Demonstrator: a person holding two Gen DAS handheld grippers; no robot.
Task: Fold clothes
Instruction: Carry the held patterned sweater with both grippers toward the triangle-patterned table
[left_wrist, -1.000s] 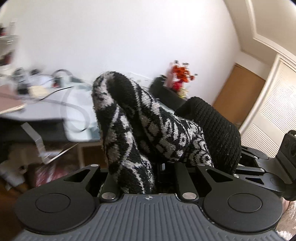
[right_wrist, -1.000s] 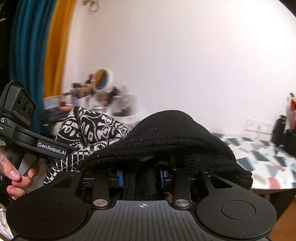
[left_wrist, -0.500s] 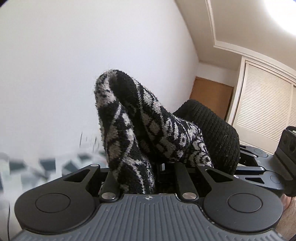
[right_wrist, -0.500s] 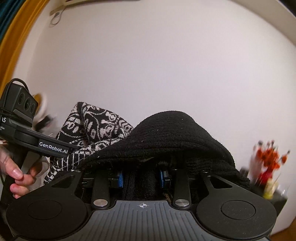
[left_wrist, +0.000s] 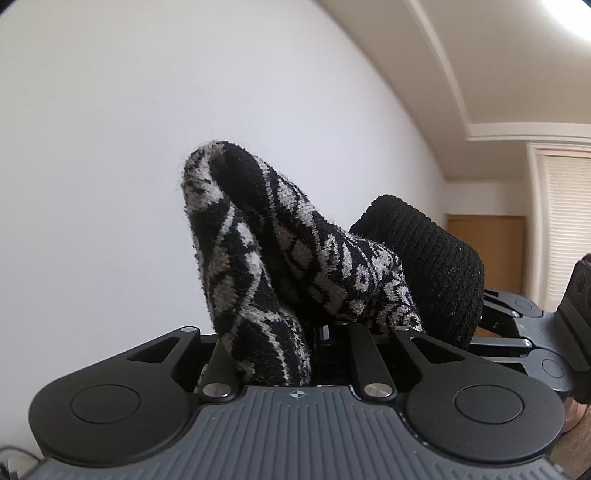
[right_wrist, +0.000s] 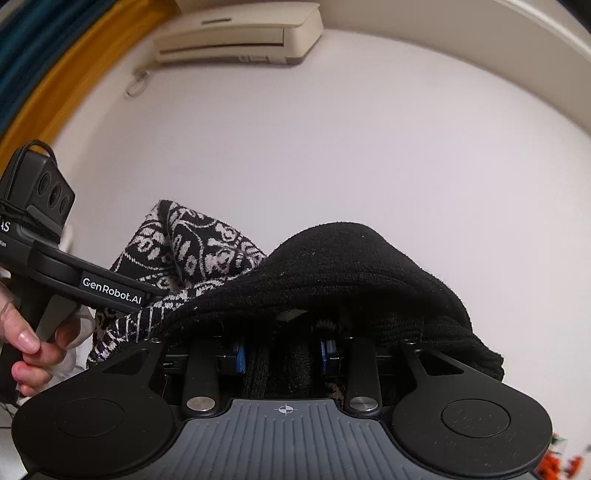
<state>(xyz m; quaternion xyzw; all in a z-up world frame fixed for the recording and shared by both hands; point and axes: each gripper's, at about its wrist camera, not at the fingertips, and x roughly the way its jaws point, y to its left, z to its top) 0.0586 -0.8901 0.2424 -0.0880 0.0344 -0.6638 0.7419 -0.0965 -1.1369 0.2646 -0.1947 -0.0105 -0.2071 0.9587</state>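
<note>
A knit garment hangs between both grippers, held up in the air in front of a white wall. In the left wrist view its black-and-white patterned part (left_wrist: 258, 251) bunches up over my left gripper (left_wrist: 321, 332), which is shut on it. The black ribbed part (left_wrist: 436, 266) lies to the right, over my right gripper (left_wrist: 517, 332). In the right wrist view that ribbed part (right_wrist: 351, 266) drapes over my right gripper (right_wrist: 284, 350), which is shut on a fold between its blue pads (right_wrist: 240, 356). The patterned part (right_wrist: 195, 247) and my left gripper (right_wrist: 110, 291) are at the left.
A person's hand (right_wrist: 29, 343) holds the left gripper's handle. An air conditioner (right_wrist: 240, 33) hangs high on the wall, with orange and teal curtains (right_wrist: 55, 74) to its left. A wooden door (left_wrist: 487, 251) and slatted doors (left_wrist: 565, 221) stand at the right.
Both grippers have risen and swung round with the garment. The cluttered desk and the patterned table have dropped out of view, leaving wall and ceiling. Both grips look unchanged.
</note>
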